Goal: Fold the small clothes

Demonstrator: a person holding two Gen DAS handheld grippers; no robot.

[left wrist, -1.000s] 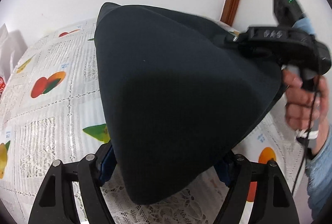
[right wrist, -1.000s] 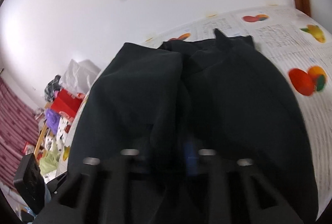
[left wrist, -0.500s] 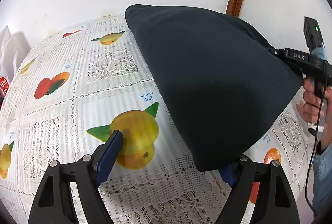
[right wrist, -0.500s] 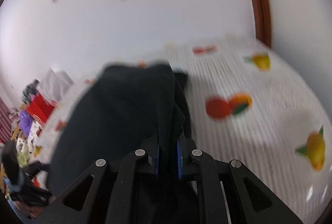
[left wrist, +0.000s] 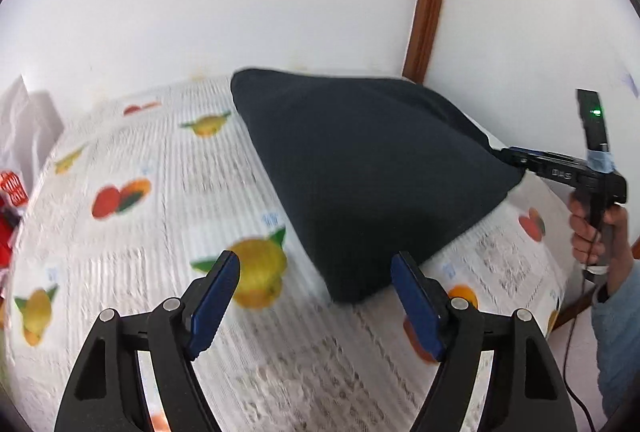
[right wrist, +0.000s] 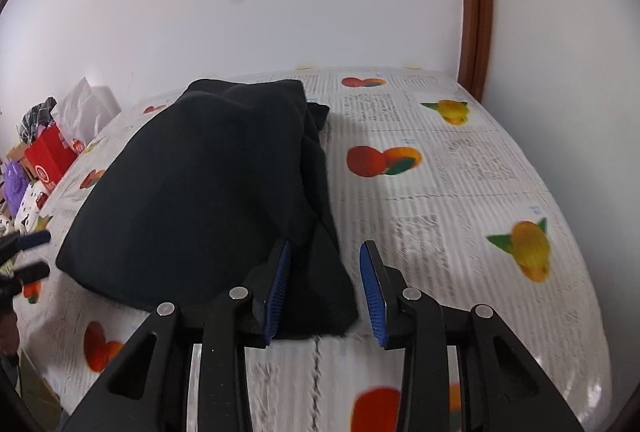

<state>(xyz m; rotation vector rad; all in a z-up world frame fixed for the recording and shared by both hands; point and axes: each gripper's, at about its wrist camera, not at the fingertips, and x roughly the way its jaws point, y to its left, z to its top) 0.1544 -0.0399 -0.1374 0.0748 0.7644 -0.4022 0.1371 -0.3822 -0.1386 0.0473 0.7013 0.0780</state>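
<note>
Now, garment (right wrist: 208,191): dark, folded, on the table's (right wrist: 460,171) right half, long axis running to the far edge.
Right gripper (right wrist: 324,288): opening, near corner between unpressed pads.
Left gripper (left wrist: 316,296): closing, empty, just short of the near-left corner.

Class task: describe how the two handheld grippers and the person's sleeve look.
Both the left gripper and right gripper have black angular fingers with silver rivets and blue ribbed pads. A black cable hangs below the right gripper's handle, and the sleeve is light blue.
</note>
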